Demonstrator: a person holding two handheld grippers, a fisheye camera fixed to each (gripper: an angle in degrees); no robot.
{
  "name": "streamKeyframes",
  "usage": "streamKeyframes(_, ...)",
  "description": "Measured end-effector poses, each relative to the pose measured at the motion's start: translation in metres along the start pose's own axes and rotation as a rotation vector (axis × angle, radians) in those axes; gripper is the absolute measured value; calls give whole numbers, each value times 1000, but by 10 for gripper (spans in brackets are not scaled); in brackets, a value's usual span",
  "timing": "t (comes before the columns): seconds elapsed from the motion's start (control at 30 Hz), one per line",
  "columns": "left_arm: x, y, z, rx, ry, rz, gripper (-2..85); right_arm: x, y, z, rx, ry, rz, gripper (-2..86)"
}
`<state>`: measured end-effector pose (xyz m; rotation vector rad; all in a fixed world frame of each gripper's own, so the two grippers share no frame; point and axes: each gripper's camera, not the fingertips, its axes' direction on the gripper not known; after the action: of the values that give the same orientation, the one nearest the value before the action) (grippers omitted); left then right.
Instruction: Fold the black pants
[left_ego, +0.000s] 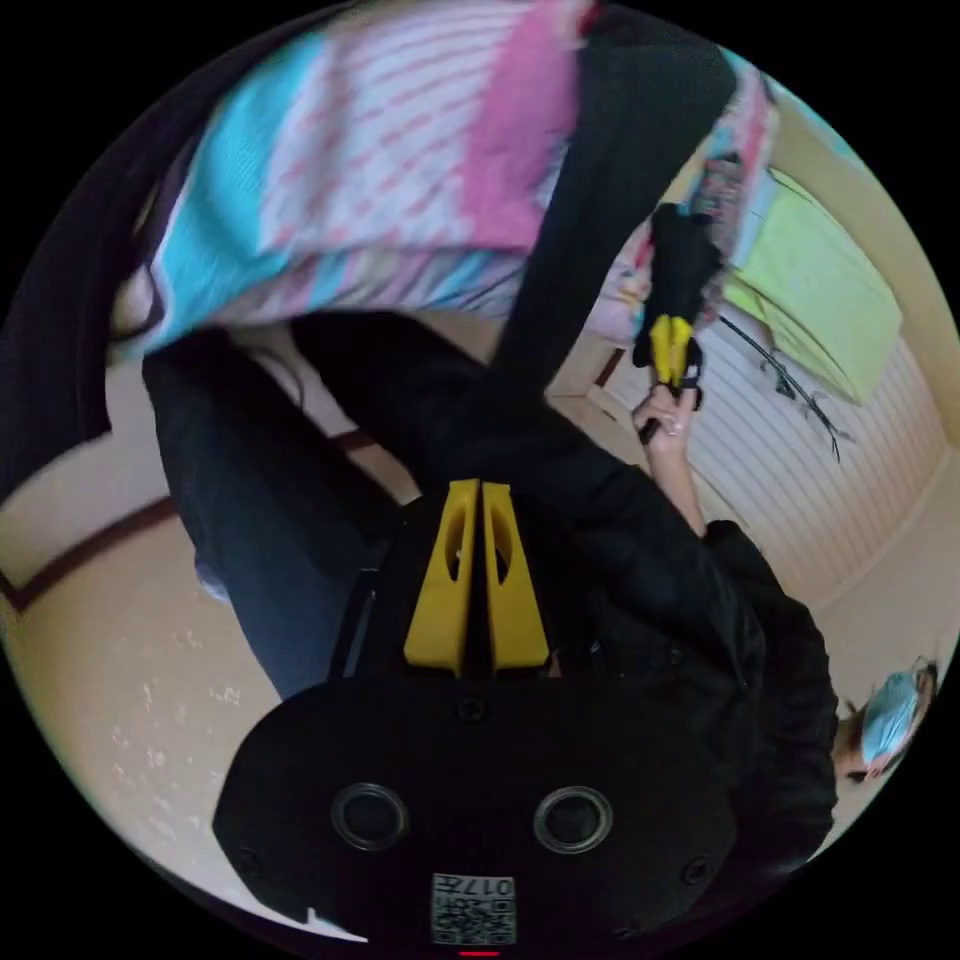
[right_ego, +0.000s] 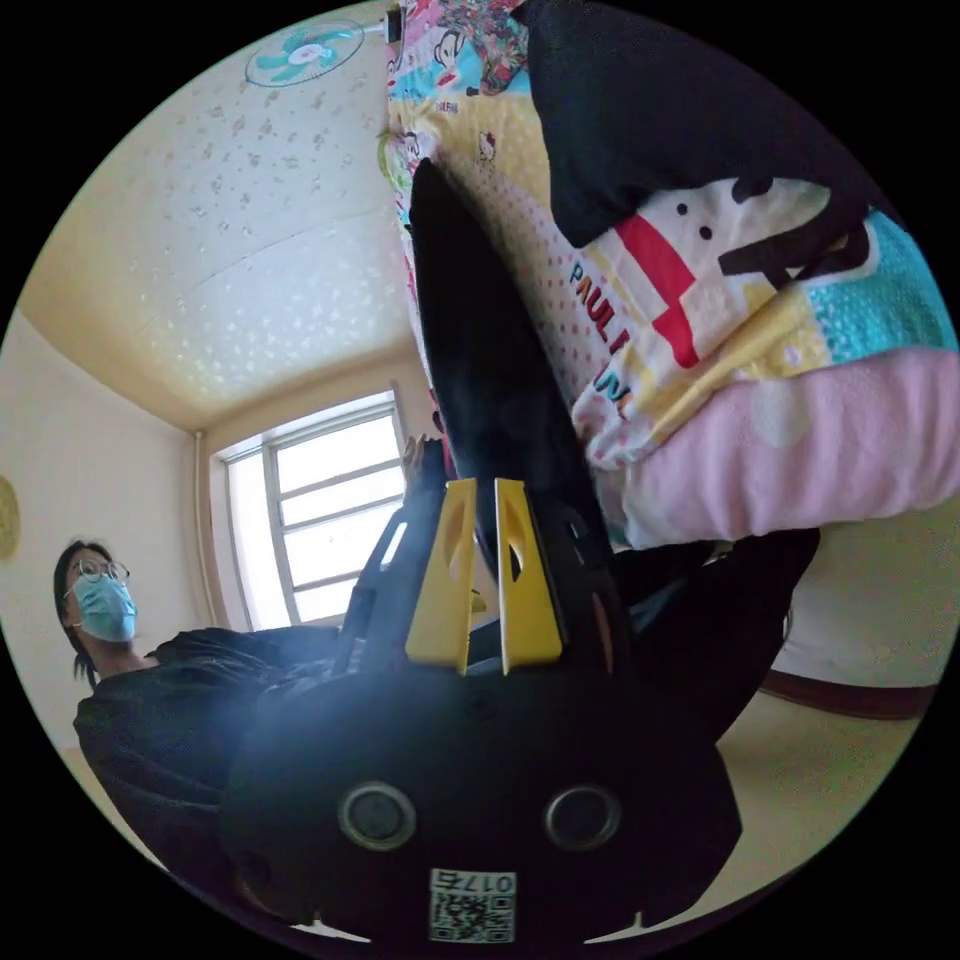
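Observation:
The black pants (left_ego: 600, 200) are lifted off the bed and stretch as a dark band between both grippers. My left gripper (left_ego: 480, 487) has its yellow jaws pressed together on a black fold of them. Further off in the left gripper view, a hand holds my right gripper (left_ego: 672, 345), with black cloth bunched at its tips. In the right gripper view, the right gripper (right_ego: 484, 485) is shut on a narrow strip of the pants (right_ego: 480, 380) that runs away from the jaws. More black cloth (right_ego: 650, 110) lies over the bedding.
A bed carries a pink and turquoise striped blanket (left_ego: 400, 150) and a cartoon-print cover (right_ego: 700, 290) over a pink blanket (right_ego: 800, 450). A person in black clothes (left_ego: 720, 640) and a mask stands close. Beige floor (left_ego: 130, 640), a window (right_ego: 320, 520), a ceiling fan (right_ego: 303, 50) and yellow-green cloth (left_ego: 820, 290) surround us.

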<state>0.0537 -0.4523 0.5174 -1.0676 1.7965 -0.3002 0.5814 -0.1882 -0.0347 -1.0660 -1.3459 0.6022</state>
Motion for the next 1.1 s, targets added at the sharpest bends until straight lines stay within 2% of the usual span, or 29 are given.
streamKeyframes(0.1,-17,15,13,42,71,33,13,-7,-9,20,-39,240,-46,96)
streamKeyframes(0.27,-2,18,1,136,6,51,39,10,-16,78,-241,569,-127,111)
streamKeyframes(0.4,26,4,-11,158,68,157,43,19,-12,109,-285,697,-176,88)
streamKeyframes(0.5,59,-6,-25,204,74,244,63,22,-12,128,-388,587,-198,69)
streamKeyframes(0.6,90,-14,-39,259,44,290,87,22,-10,135,-369,623,-157,43)
streamKeyframes(0.63,102,-19,-42,248,-2,281,108,19,-10,135,-374,583,-156,40)
streamKeyframes(0.7,124,-28,-42,202,-110,266,130,-13,-2,142,-397,381,-266,34)
streamKeyframes(0.83,177,-50,-40,156,-305,318,148,-64,11,154,-386,240,-410,30)
streamKeyframes(0.93,185,-71,-29,49,-378,307,109,-86,7,167,-398,143,-441,29)
streamKeyframes(1.0,186,-70,-25,14,-352,345,58,-93,1,176,-548,249,-517,34)
streamKeyframes(1.1,178,-54,-33,43,-250,382,27,-93,-37,147,-685,232,-543,44)
